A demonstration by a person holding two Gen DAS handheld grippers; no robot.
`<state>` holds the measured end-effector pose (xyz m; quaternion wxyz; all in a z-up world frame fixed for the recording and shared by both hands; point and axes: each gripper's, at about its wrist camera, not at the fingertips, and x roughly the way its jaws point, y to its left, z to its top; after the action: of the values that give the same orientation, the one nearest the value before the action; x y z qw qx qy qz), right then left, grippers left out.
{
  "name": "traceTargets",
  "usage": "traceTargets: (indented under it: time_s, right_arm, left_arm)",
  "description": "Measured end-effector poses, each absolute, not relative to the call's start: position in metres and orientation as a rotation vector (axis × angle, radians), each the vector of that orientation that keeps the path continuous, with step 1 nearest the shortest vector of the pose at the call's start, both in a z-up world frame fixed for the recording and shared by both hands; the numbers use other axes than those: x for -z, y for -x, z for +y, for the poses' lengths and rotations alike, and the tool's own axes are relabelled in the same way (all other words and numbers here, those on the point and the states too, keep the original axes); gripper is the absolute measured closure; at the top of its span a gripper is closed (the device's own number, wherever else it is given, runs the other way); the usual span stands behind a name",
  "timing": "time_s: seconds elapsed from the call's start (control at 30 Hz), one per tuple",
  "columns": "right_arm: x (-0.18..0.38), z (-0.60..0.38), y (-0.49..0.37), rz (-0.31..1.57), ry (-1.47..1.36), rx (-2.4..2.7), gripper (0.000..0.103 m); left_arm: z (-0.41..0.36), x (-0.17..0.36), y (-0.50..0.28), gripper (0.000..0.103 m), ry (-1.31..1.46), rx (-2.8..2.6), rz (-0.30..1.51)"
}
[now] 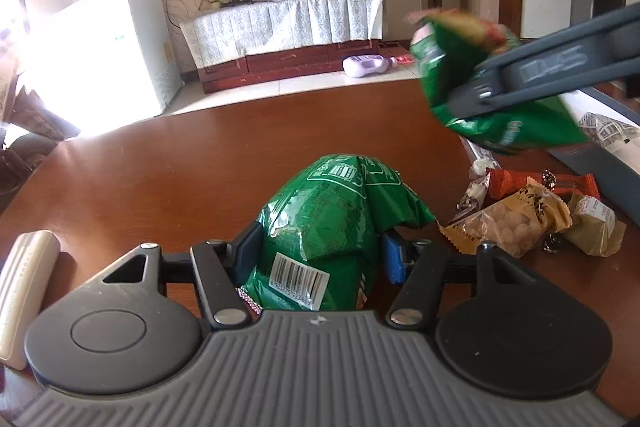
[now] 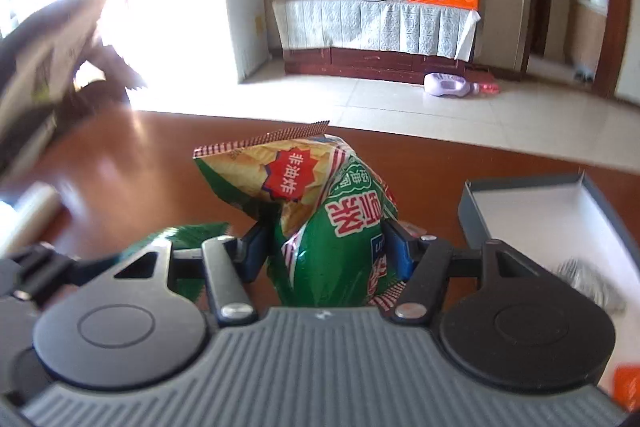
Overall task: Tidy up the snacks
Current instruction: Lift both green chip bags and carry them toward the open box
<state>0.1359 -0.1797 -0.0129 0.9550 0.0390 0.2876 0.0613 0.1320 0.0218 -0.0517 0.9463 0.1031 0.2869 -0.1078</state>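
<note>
Left hand-held gripper (image 1: 320, 247): clamped on a green chip bag (image 1: 324, 227), pads pressed into both its sides; barcode panel faces the camera, the bag's far end lies on the table.
Right hand-held gripper (image 2: 326, 247): clamped on a second green chip bag (image 2: 320, 211), front print up, its serrated seam pointing away. In the left wrist view this same bag (image 1: 472, 83) hangs in the air above the table's right part, the gripper's arm coming in from the right edge.
Table (image 1: 180, 167): brown, glossy wood; its far edge curves across the middle of both views, with tiled floor beyond.
Open room, left: the wood ahead of and to the left of the left-held bag is bare up to the far edge.
Near left edge: a pale cream oblong object (image 1: 24, 291) lies just beside the left gripper's body.
Snack pile (image 1: 532, 219): small wrapped snacks, tan and orange packets, heaped to the right of the left-held bag, apart from it.
Grey box (image 2: 560, 211): shallow, white inside, open-topped, on the table to the right of the right-held bag; its near left corner stands close to the gripper's right finger. Something grey lies in its near end, blurred.
Right view, left edge: a dark blurred shape, cannot tell what.
</note>
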Motion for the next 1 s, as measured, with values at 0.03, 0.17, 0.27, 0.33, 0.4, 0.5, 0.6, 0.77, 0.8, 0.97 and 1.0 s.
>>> traceTargets:
  time_s: [0.03, 0.17, 0.27, 0.33, 0.4, 0.5, 0.6, 0.77, 0.8, 0.97, 1.0]
  right_arm:
    - [0.012, -0.185, -0.128, 0.569, -0.117, -0.133, 0.040]
    - [0.010, -0.196, -0.105, 0.516, -0.170, -0.153, 0.040]
    - [0.010, -0.202, -0.096, 0.483, -0.168, -0.155, 0.040]
    - [0.009, -0.211, -0.090, 0.465, -0.174, -0.157, 0.040]
    - [0.008, -0.218, -0.088, 0.458, -0.190, -0.164, 0.040]
    - [0.008, -0.226, -0.087, 0.454, -0.211, -0.164, 0.040]
    - [0.009, -0.237, -0.086, 0.450, -0.260, -0.172, 0.040]
    - [0.004, -0.253, -0.079, 0.422, -0.303, -0.172, 0.040]
    - [0.003, -0.256, -0.077, 0.416, -0.309, -0.168, 0.040]
    - [0.003, -0.275, -0.068, 0.405, -0.335, -0.141, 0.040]
    - [0.003, -0.279, -0.067, 0.404, -0.339, -0.138, 0.040]
  left_arm:
    - [0.021, 0.050, -0.130, 0.038, -0.216, 0.212, 0.570]
    - [0.016, 0.043, -0.125, 0.039, -0.245, 0.179, 0.518]
    - [0.012, 0.037, -0.124, 0.039, -0.244, 0.163, 0.505]
    - [0.007, 0.034, -0.125, 0.039, -0.257, 0.157, 0.492]
    - [0.000, 0.032, -0.124, 0.039, -0.273, 0.155, 0.483]
    - [-0.009, 0.028, -0.122, 0.038, -0.277, 0.158, 0.478]
    - [-0.016, 0.024, -0.119, 0.038, -0.276, 0.153, 0.465]
    - [-0.034, 0.014, -0.111, 0.038, -0.285, 0.166, 0.419]
    - [-0.038, 0.013, -0.111, 0.038, -0.286, 0.171, 0.416]
    - [-0.063, 0.009, -0.109, 0.038, -0.288, 0.204, 0.402]
    - [-0.068, 0.008, -0.109, 0.038, -0.286, 0.210, 0.402]
